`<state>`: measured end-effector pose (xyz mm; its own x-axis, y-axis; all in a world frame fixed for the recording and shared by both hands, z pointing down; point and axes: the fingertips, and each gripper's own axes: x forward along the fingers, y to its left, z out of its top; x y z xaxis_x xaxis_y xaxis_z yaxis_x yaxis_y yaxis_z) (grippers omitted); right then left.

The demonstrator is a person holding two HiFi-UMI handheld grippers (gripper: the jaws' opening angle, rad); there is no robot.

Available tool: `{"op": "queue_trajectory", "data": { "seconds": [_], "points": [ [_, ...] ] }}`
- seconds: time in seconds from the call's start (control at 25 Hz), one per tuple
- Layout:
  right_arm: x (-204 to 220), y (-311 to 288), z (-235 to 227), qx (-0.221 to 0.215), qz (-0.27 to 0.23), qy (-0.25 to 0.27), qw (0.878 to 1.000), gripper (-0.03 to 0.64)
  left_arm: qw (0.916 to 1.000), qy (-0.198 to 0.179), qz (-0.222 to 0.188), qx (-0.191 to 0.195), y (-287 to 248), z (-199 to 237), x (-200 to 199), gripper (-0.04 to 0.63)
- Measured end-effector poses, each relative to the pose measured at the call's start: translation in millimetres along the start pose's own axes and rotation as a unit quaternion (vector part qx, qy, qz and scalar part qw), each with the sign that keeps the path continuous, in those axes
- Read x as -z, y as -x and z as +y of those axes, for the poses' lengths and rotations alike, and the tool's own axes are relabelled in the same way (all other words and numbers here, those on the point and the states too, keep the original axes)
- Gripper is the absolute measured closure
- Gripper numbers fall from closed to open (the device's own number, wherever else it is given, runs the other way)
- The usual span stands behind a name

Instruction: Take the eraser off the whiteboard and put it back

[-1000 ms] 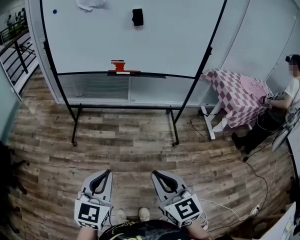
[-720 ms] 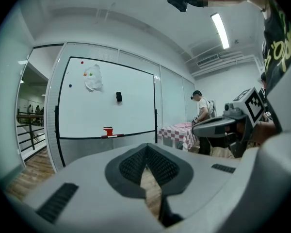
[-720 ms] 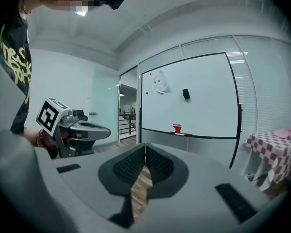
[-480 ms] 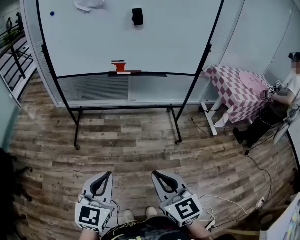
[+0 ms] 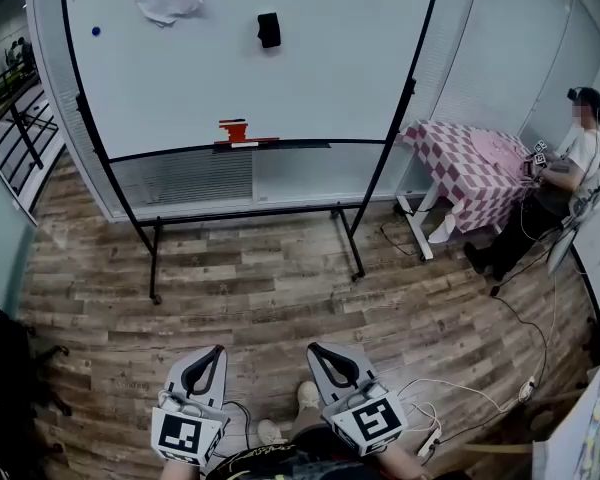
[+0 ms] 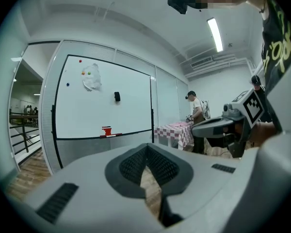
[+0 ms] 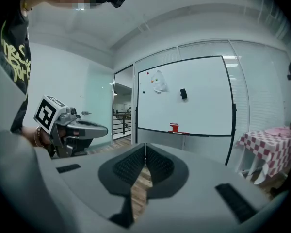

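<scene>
Black eraser [image 5: 268, 29] on the whiteboard [image 5: 330, 68]
Well apart from it, the left gripper [image 5: 217, 349] and the right gripper [image 5: 314, 348] have jaws pressed together, empty.

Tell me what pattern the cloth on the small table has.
Pink-and-white checks; the tablecloth shows best in the head view.

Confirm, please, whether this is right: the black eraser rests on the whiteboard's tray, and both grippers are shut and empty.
Not quite: the head view shows the black eraser stuck high on the whiteboard, above the tray. The left gripper and right gripper are indeed shut and empty.
</scene>
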<state>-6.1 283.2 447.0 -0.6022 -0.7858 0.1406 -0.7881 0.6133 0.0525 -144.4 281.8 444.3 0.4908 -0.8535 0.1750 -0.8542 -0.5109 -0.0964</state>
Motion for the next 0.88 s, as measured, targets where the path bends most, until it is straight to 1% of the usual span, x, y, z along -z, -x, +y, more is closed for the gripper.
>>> {"op": "queue_trajectory", "data": {
  "seconds": [0.12, 0.16, 0.32, 0.44, 0.56, 0.6, 0.72, 0.76, 0.88],
  "points": [
    [0, -2, -2, -0.006, -0.004, 0.018, 1.000, 0.606, 1.0000, 0.002, 0.002, 0.000, -4, 1, 0, 0.589],
    [-1, -5, -4, -0.007, -0.007, 0.023, 1.000, 0.606, 1.0000, 0.001, -0.004, 0.000, -6, 3, -2, 0.589],
    [-7, -16, -14, -0.013, -0.014, 0.025, 1.000, 0.606, 0.9994, 0.022, -0.025, -0.006, -22, 7, -10, 0.589],
    [-14, -26, -27, -0.017, -0.021, 0.025, 0.999, 0.606, 0.9995, 0.015, -0.028, -0.007, -35, 9, -15, 0.589],
    [-19, -38, -42, -0.023, -0.026, 0.030, 0.999, 0.606, 0.9997, -0.007, -0.023, -0.010, -50, 16, -19, 0.589],
    [-20, -43, -47, -0.025, -0.026, 0.031, 0.999, 0.606, 0.9997, -0.009, -0.020, -0.012, -56, 19, -21, 0.589],
    [-23, -55, -61, -0.027, -0.028, 0.030, 0.999, 0.606, 0.9998, -0.005, 0.013, -0.016, -71, 23, -26, 0.589],
    [-23, -58, -65, -0.027, -0.028, 0.029, 0.999, 0.606, 0.9997, -0.005, 0.018, -0.017, -76, 25, -26, 0.589],
    [-23, -69, -79, -0.027, -0.024, 0.030, 0.999, 0.606, 0.9997, -0.005, 0.012, -0.019, -91, 30, -27, 0.589]
  ]
}}
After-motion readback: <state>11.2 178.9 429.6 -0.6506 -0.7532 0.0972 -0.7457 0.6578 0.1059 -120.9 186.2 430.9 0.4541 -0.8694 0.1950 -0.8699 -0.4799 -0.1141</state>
